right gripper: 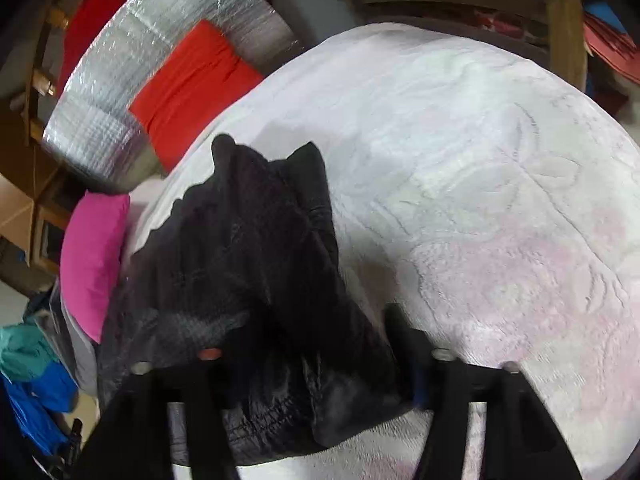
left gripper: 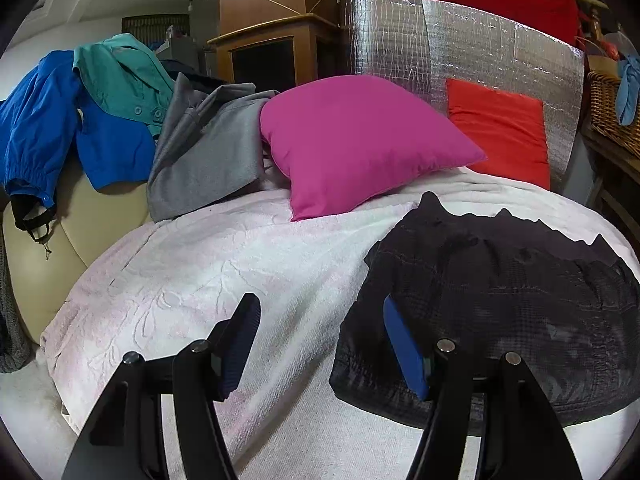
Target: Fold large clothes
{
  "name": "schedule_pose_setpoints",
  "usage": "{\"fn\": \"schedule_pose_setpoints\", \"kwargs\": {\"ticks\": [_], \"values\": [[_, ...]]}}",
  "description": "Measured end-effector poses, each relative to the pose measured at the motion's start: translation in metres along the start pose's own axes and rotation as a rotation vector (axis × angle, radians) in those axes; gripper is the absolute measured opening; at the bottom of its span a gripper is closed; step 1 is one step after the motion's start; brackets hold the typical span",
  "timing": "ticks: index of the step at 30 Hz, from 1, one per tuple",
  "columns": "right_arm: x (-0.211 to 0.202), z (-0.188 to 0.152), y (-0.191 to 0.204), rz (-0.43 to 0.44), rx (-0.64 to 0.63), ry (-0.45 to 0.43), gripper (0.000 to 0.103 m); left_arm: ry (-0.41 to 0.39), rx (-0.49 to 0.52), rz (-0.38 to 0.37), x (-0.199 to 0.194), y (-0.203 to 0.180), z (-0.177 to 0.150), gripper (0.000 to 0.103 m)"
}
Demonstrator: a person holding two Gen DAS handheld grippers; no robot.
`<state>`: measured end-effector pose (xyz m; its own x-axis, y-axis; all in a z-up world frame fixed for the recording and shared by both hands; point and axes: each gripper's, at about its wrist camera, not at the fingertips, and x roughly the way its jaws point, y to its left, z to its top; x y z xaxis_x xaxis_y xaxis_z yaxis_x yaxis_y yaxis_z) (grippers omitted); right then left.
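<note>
Black quilted garment [left gripper: 500, 304] lies bunched on the white blanket [left gripper: 200, 272], lower right of the left view.

Left gripper [left gripper: 320, 344]: its 2 fingers spread, empty, right pad at the garment's edge. Right gripper [right gripper: 316, 380]: garment between its fingers; grip unclear. Farther off, upper centre: magenta pillow [left gripper: 352, 140].

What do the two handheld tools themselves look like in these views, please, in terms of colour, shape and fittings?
The left tool has glossy black angular linkage arms with round silver pins at the joints, and its two fingers carry flat blue ribbed pads. The right tool shows the same black arms and silver pins, one pin looking reddish; its pads are mostly hidden by dark cloth. No cables, markings or sleeves show.
</note>
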<state>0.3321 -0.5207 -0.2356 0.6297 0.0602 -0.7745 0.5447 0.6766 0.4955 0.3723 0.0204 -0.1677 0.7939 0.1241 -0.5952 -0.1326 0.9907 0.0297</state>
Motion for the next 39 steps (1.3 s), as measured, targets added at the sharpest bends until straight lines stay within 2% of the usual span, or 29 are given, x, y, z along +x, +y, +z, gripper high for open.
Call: {"fn": "schedule_pose_setpoints", "kwargs": {"ticks": [3, 10, 16, 20, 22, 26, 29, 31, 33, 36, 39], "values": [[-0.011, 0.001, -0.001, 0.0, 0.007, -0.018, 0.068, -0.001, 0.013, 0.003, 0.0, -0.001, 0.0, 0.065], [-0.052, 0.001, -0.018, 0.102, 0.102, -0.139, 0.072, -0.011, 0.029, 0.024, -0.002, 0.0, 0.0, 0.067], [-0.069, -0.001, -0.009, 0.188, 0.05, -0.188, 0.072, -0.011, 0.042, 0.034, -0.002, 0.0, -0.001, 0.071], [-0.069, -0.002, 0.002, 0.208, 0.015, -0.187, 0.072, 0.045, 0.018, -0.002, 0.006, 0.006, 0.0, 0.079], [-0.064, -0.003, 0.002, 0.25, 0.024, -0.151, 0.072, 0.094, -0.045, -0.052, 0.012, 0.015, 0.0, 0.08], [-0.053, -0.016, 0.007, 0.394, 0.053, -0.025, 0.074, 0.199, -0.199, -0.23, 0.016, 0.033, -0.008, 0.08], [-0.039, -0.028, 0.019, 0.491, 0.05, 0.106, 0.078, 0.297, -0.232, -0.363, 0.015, 0.026, -0.023, 0.08], [-0.03, -0.037, 0.027, 0.511, 0.053, 0.164, 0.078, 0.362, -0.243, -0.442, 0.013, 0.013, -0.035, 0.08], [-0.017, -0.049, 0.037, 0.5, 0.044, 0.228, 0.078, 0.405, -0.222, -0.472, 0.013, -0.004, -0.044, 0.08], [0.002, -0.064, 0.052, 0.458, 0.039, 0.289, 0.078, 0.457, -0.188, -0.47, 0.017, -0.024, -0.052, 0.08], [0.016, -0.068, 0.057, 0.424, 0.061, 0.301, 0.078, 0.483, -0.244, -0.457, 0.025, -0.025, -0.054, 0.08]]}}
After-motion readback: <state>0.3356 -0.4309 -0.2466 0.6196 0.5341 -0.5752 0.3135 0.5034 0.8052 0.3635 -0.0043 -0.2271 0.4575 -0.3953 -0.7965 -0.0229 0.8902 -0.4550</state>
